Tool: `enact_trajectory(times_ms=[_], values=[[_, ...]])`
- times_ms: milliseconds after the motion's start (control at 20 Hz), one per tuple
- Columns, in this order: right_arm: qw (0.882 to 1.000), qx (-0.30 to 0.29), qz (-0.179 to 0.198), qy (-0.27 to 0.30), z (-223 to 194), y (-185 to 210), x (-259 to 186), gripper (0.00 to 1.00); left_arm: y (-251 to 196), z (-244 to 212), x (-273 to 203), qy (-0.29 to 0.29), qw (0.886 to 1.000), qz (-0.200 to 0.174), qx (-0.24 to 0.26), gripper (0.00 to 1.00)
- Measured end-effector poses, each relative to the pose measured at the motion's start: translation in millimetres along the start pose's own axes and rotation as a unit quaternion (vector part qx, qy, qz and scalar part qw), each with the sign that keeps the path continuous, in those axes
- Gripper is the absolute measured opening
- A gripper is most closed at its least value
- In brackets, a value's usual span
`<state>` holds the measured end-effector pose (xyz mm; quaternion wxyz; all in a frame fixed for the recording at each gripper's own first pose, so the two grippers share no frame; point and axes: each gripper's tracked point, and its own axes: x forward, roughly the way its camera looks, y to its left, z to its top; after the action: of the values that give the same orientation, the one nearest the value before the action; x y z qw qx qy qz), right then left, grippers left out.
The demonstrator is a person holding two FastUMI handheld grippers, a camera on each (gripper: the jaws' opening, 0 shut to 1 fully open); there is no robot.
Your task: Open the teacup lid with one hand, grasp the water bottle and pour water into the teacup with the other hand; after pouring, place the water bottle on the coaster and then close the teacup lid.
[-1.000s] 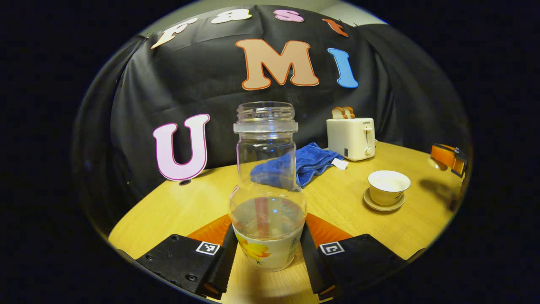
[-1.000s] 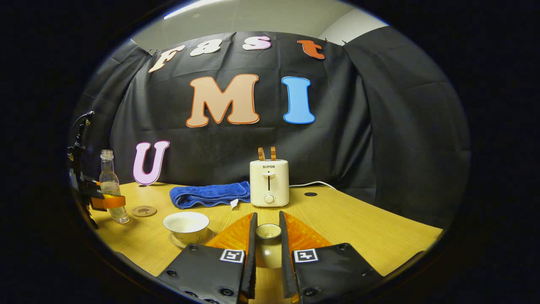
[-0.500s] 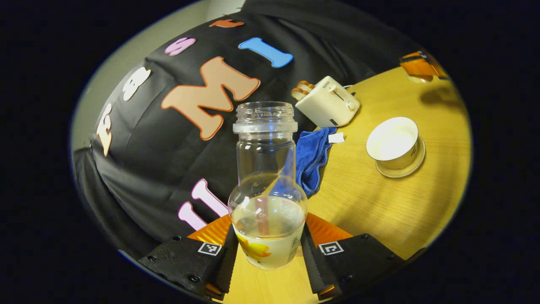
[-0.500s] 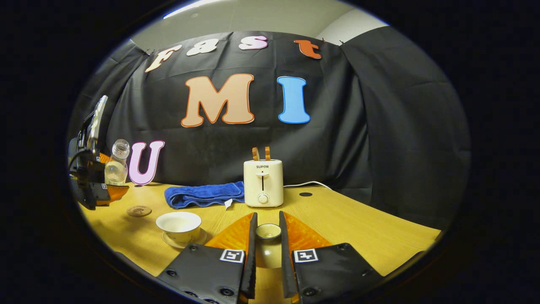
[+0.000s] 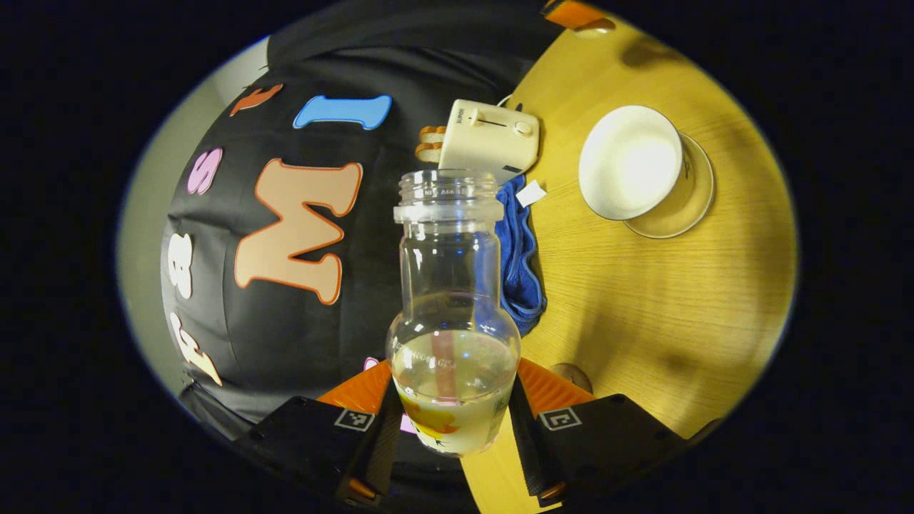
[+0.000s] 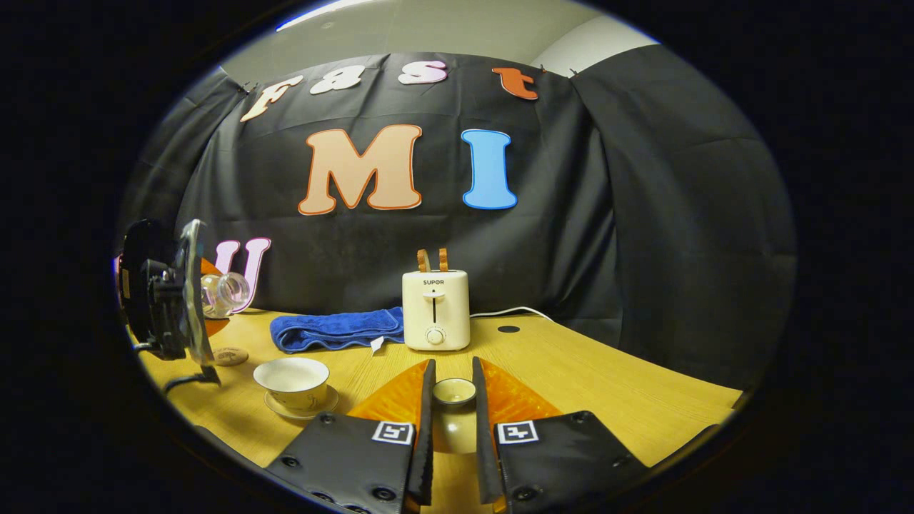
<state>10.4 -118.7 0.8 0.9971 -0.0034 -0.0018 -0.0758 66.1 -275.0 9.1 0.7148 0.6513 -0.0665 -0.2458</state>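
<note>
Glass bottle [image 5: 453,335] (tilted) between tool [image 5: 453,428] fingers

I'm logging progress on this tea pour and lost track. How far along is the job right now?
Done: the teacup stands uncovered on its saucer, and the right gripper holds the lid off to the side.

In hand: the left gripper grips the water bottle, tipped toward the cup; no water seen leaving its mouth.

Left: pouring, setting the bottle on the coaster, and closing the lid.
</note>
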Motion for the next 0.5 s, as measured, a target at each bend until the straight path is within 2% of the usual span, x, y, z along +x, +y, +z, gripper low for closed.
enact_trajectory(times_ms=[150,350,500], values=[[1.0,0.0,0.0,0.0,0,0,0,0.28,-7,7,-4,-0.005,0.999,-0.007,0.051,0.68],[1.0,0.0,0.0,0.0,1,0,0,0.27,-12,9,-1,0.002,0.996,-0.021,0.083,0.69],[1.0,0.0,0.0,0.0,0,-1,0,0.27,-7,15,4,0.001,0.993,-0.015,0.118,0.68]])
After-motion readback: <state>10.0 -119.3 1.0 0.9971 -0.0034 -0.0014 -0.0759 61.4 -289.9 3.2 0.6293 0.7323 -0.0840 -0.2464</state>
